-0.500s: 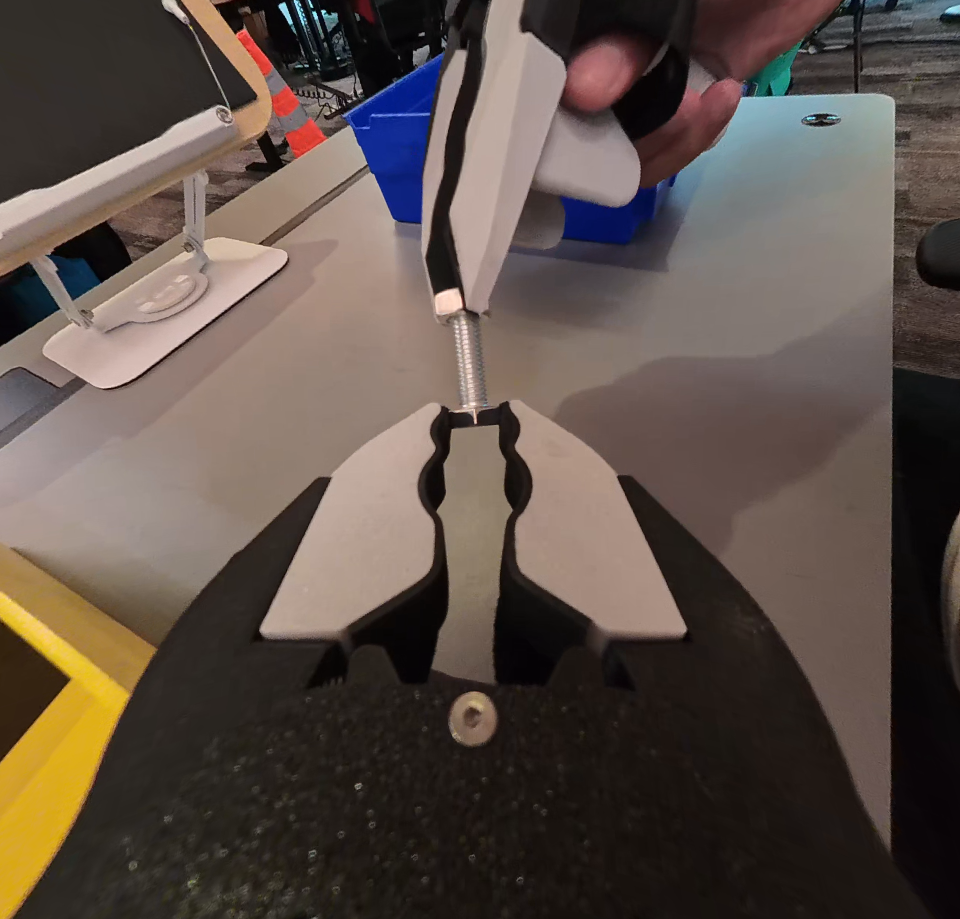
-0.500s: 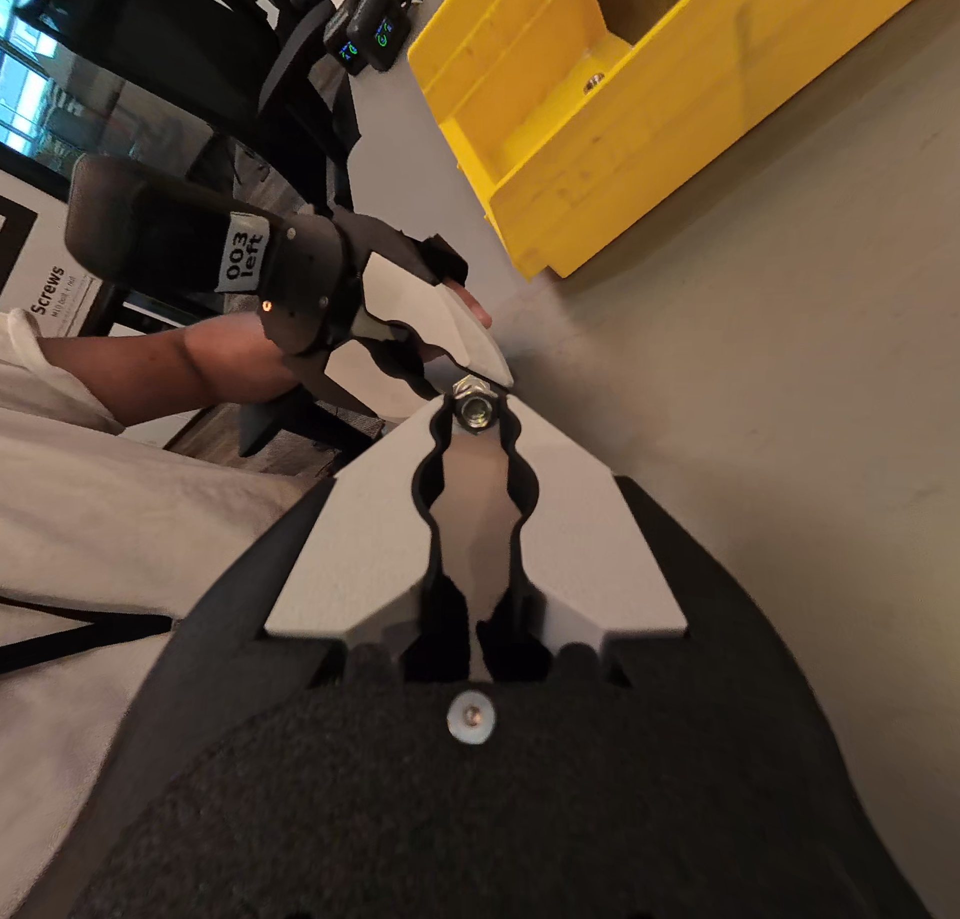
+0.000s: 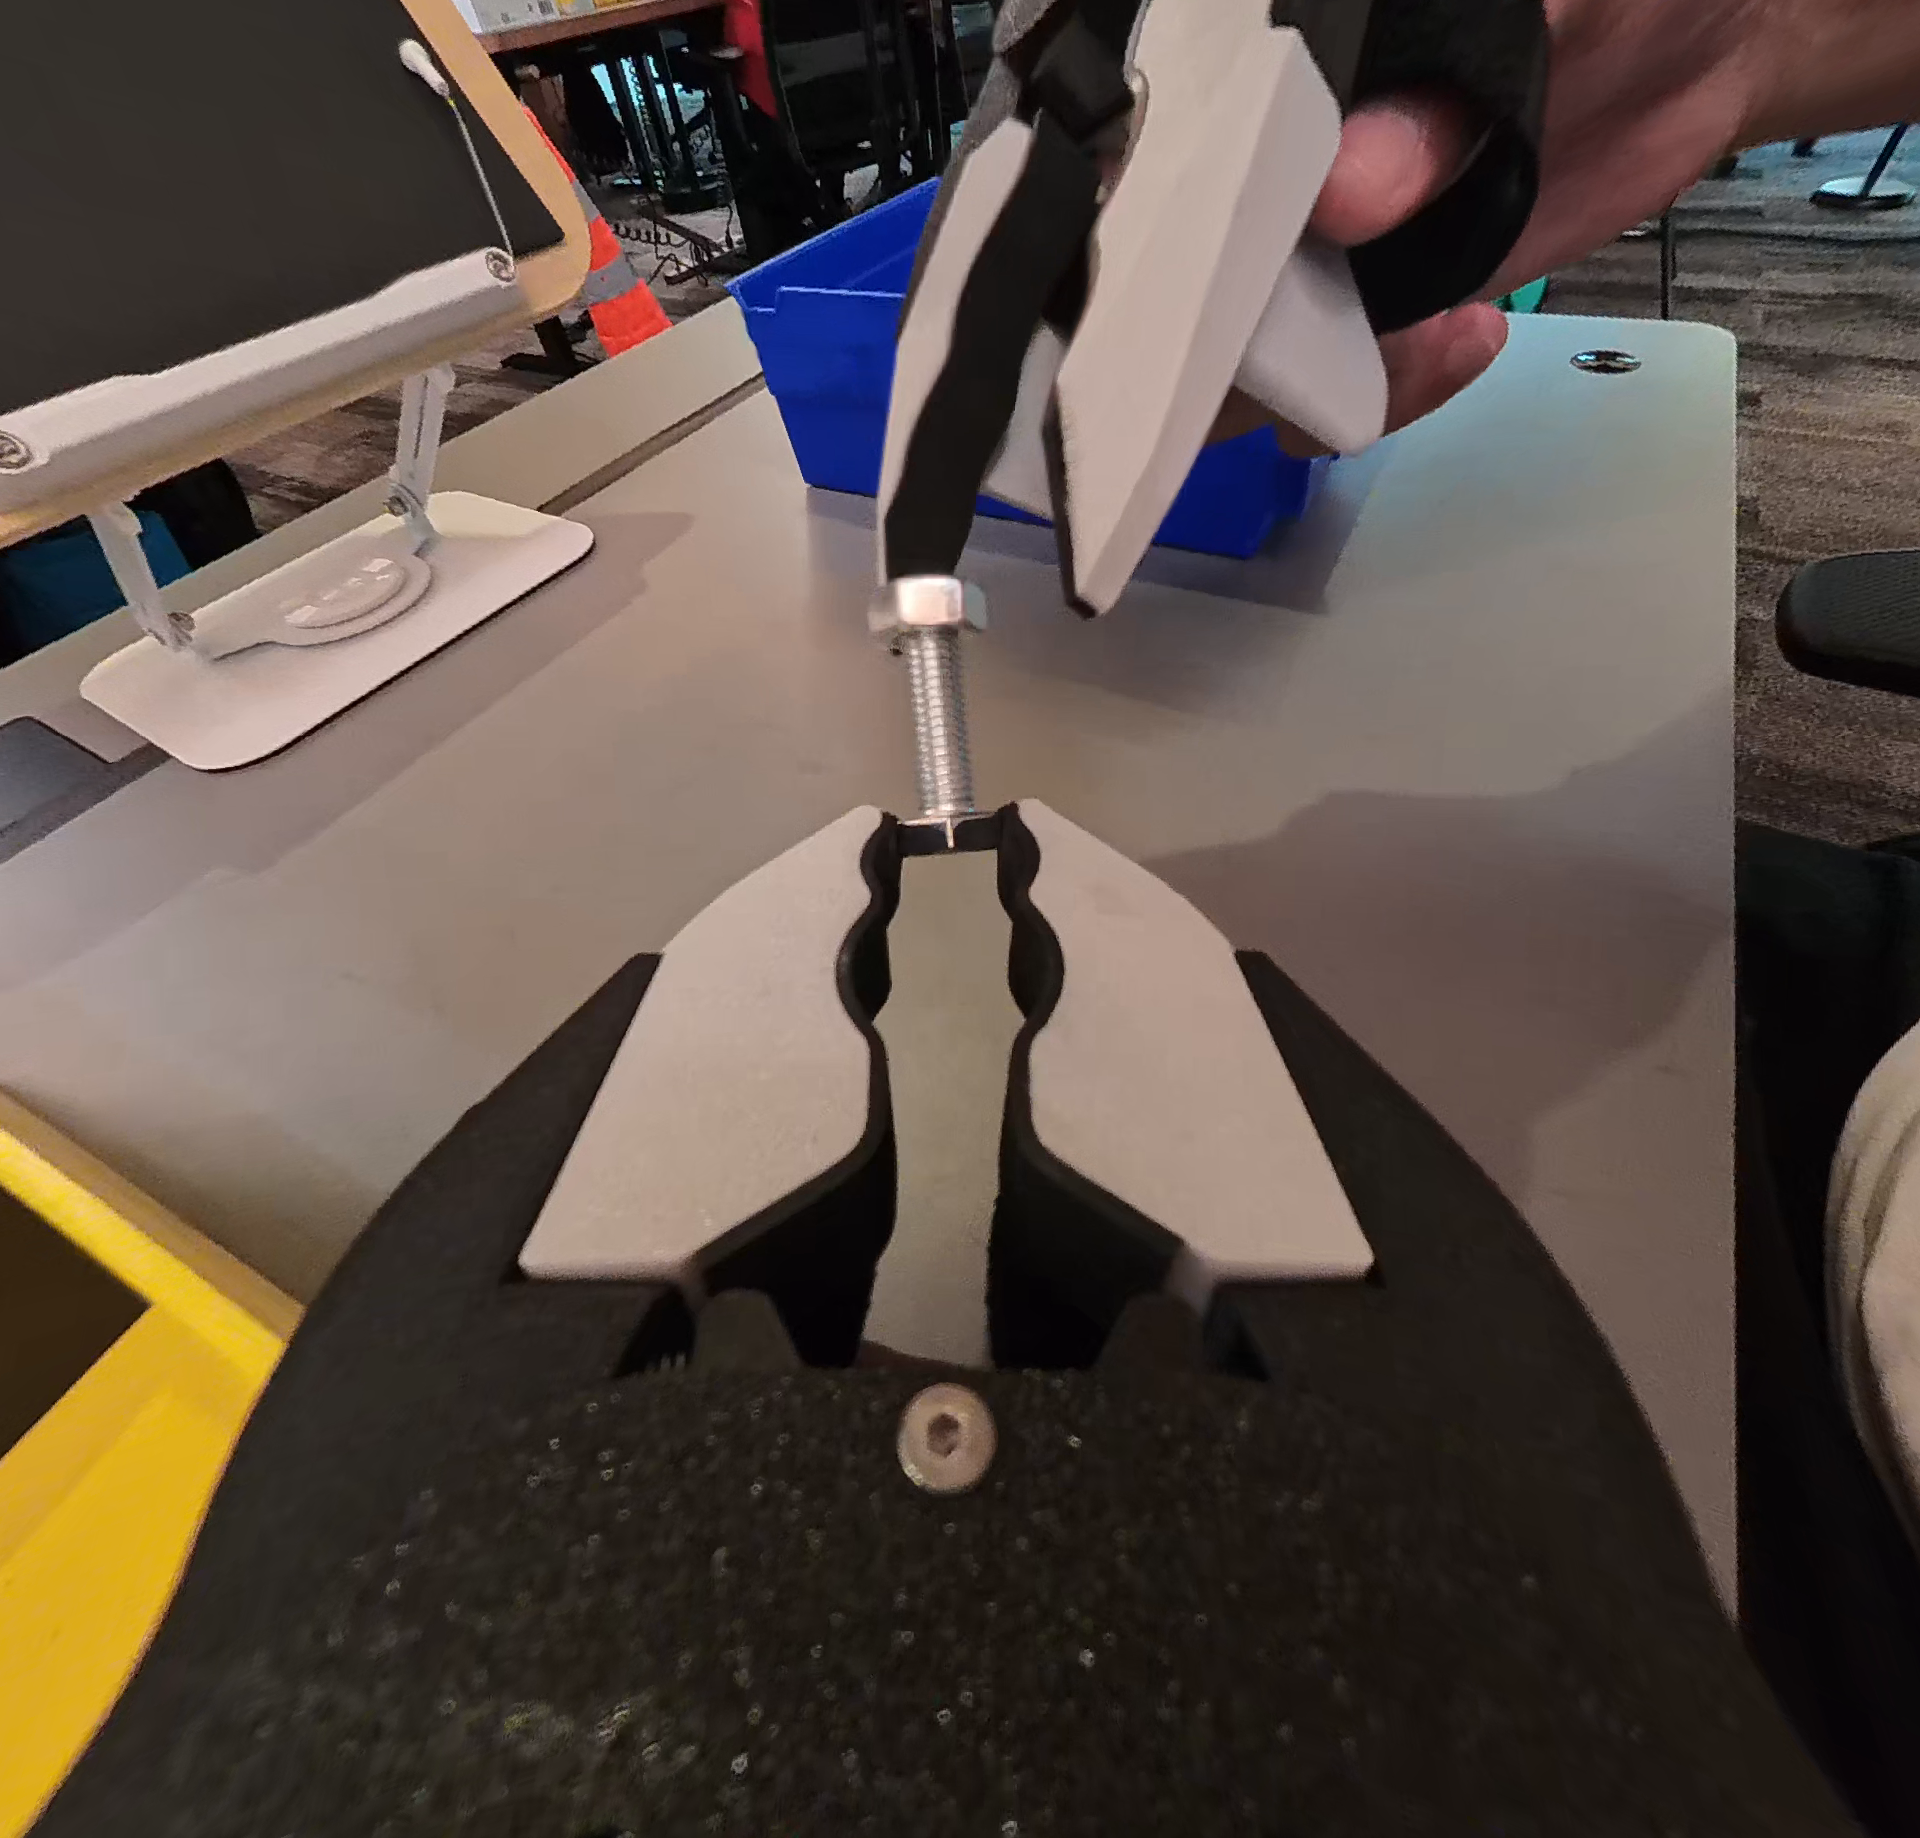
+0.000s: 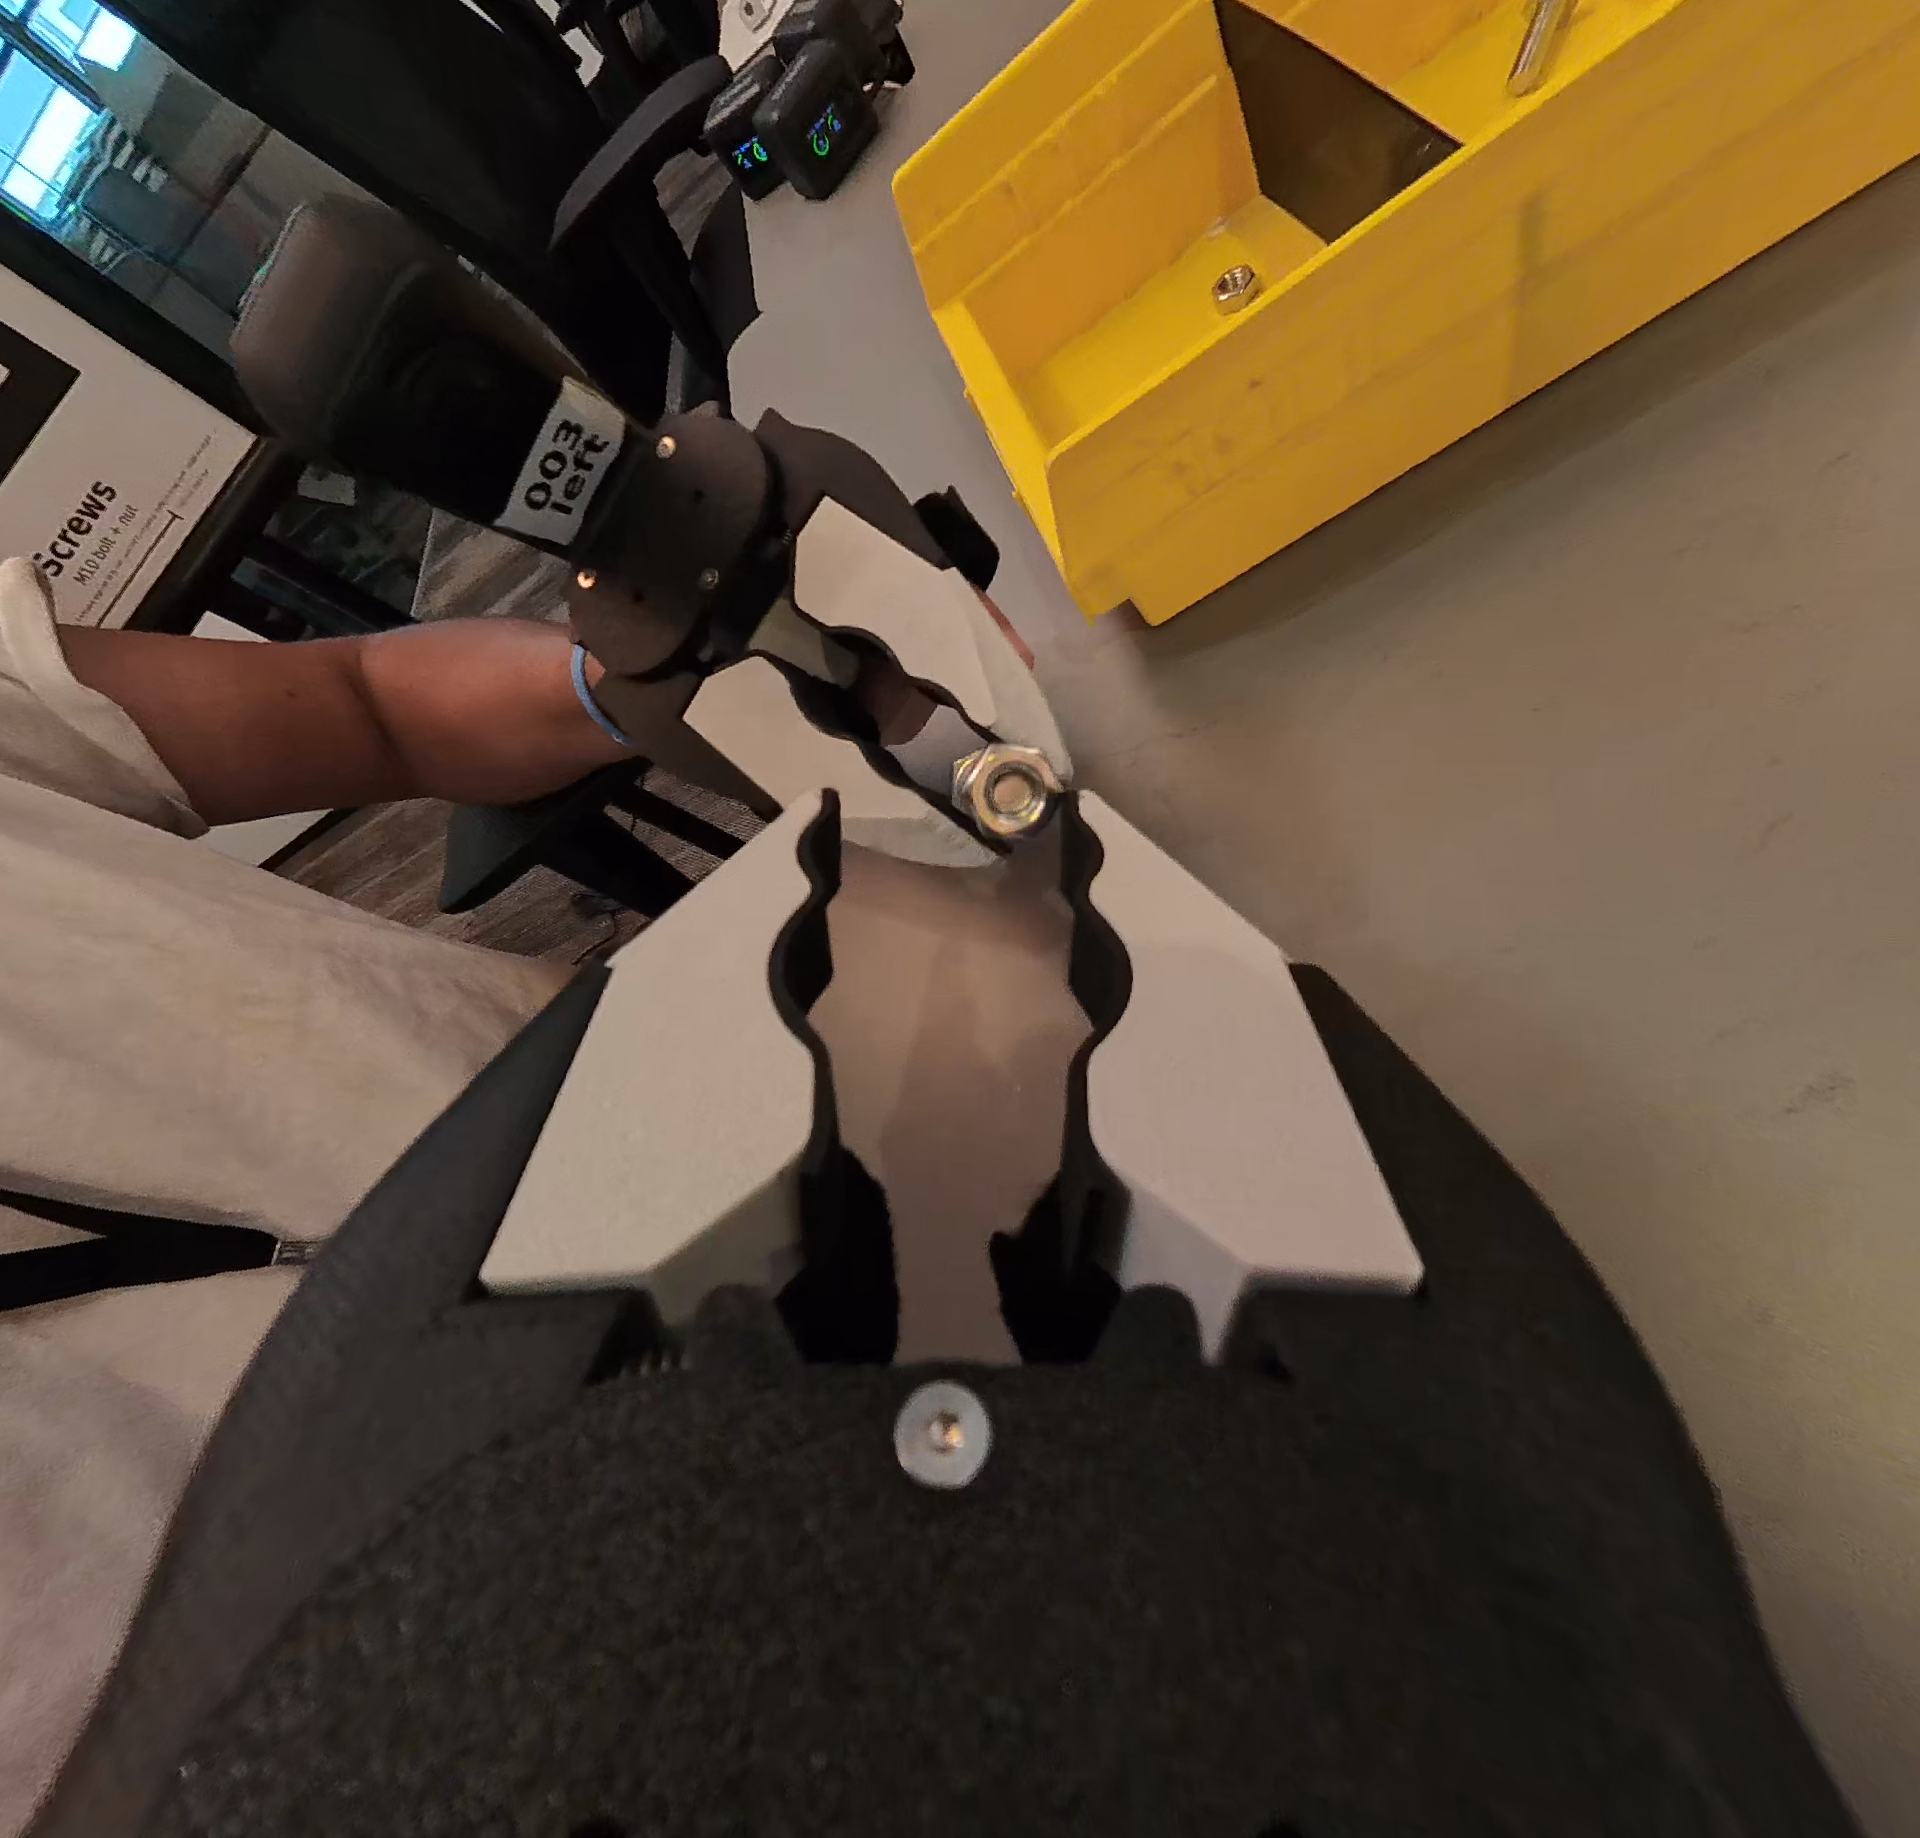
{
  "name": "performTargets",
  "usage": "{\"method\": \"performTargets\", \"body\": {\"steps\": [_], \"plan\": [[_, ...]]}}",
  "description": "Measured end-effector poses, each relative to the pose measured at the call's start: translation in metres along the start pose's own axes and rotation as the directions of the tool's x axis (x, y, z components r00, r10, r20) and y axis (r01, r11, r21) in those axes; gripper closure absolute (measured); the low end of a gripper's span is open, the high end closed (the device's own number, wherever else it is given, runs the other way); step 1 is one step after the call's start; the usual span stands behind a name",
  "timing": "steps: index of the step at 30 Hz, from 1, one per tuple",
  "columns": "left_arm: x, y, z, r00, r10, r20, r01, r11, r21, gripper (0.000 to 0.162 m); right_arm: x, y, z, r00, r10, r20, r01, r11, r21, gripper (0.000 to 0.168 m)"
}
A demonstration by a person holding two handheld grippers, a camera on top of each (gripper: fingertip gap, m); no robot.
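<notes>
The left gripper (image 3: 948, 832) clamps the bolt (image 3: 941, 739) by its head, the nut (image 3: 928, 606) on the far end; the right gripper (image 4: 951, 812) gapes around the nut, needing a square, centred regrip

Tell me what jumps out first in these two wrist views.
Dead centre of the left wrist view, the left gripper is shut on the head of a silver bolt that stands up above the grey table, with a hex nut on its far end. The right gripper hangs open over that nut, one finger touching it. In the right wrist view, a yellow bin sits at upper right holding a loose nut.
</notes>
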State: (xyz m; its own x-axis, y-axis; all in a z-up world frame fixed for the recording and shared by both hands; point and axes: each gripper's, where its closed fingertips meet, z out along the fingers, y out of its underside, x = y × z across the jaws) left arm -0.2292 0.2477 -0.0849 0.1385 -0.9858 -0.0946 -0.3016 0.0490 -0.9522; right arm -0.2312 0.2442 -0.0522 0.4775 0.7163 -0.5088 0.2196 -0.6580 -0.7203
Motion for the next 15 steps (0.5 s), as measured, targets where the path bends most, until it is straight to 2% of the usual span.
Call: {"method": "performTargets", "body": {"steps": [7,10,13,15], "plan": [[-0.008,-0.004,-0.005,0.998,-0.065,0.0,0.065,0.997,0.04,0.144,-0.011,-0.002,-0.003,0.999,-0.041,0.02,0.04,0.998,0.041,0.126],[-0.009,-0.008,-0.007,0.995,-0.097,-0.013,0.098,0.993,0.072,0.144,-0.006,-0.007,-0.01,0.997,-0.073,-0.03,0.076,0.993,0.086,0.123],[-0.001,-0.022,-0.011,0.985,-0.15,-0.086,0.162,0.974,0.158,0.144,-0.003,-0.027,-0.014,0.992,-0.108,-0.066,0.121,0.957,0.264,0.099],[0.006,-0.032,-0.013,0.966,-0.207,-0.157,0.237,0.948,0.21,0.144,-0.016,-0.037,-0.008,0.989,-0.148,-0.029,0.148,0.913,0.381,0.088]]}}
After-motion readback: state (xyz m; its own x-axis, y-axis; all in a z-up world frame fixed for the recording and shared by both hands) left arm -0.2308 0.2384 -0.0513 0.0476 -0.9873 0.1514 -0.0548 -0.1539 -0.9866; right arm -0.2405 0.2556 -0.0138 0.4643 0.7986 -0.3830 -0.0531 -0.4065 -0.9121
